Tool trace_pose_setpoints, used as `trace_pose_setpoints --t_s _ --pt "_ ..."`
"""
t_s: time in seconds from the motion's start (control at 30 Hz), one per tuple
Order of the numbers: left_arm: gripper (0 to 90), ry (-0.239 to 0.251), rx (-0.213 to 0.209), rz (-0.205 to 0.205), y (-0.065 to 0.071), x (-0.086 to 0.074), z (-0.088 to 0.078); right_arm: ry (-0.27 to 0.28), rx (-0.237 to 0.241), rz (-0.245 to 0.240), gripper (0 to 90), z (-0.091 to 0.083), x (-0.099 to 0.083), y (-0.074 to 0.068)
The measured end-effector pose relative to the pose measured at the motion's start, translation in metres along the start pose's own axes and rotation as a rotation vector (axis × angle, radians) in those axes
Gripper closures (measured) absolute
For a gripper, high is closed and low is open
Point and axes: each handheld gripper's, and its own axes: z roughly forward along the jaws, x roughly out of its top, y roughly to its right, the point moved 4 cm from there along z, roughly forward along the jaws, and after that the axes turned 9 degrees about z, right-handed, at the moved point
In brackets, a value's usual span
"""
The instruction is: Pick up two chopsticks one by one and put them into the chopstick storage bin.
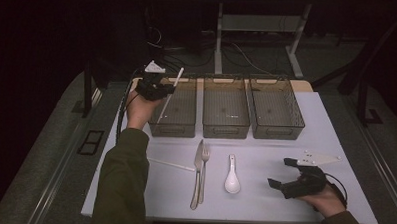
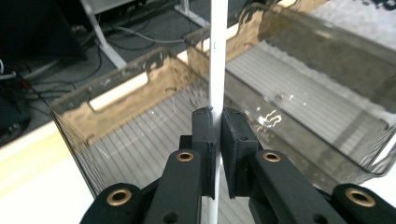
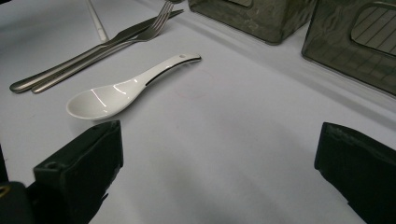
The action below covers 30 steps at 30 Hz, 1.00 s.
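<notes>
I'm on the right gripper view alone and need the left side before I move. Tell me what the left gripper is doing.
Observer: The left gripper is shut on a white chopstick, holding it over the leftmost bin.
Operator: Say whether that bin has anything in it.
Observer: From the left gripper view its ribbed floor looks bare.
Operator: Report any other chopstick.
Observer: A second white chopstick lies on the table, left of the knife and fork.
</notes>
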Motion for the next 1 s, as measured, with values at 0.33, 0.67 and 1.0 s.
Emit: trace_pose_setpoints --t_s 0.33,0.67,1.0 --pt "82.9 -0.023 0.009 -0.034 0.001 -0.007 0.027 -0.005 0.004 -0.001 1.3 0.000 -0.001 0.000" --pt "77.8 -0.039 0.038 -0.069 0.001 -0.011 0.046 0.001 0.010 0.003 1.3 -0.001 -0.001 0.001" --pt "57.8 0.021 -0.047 -0.078 0.010 -0.004 0.024 0.000 0.006 0.002 1.3 -0.001 -0.001 0.000"
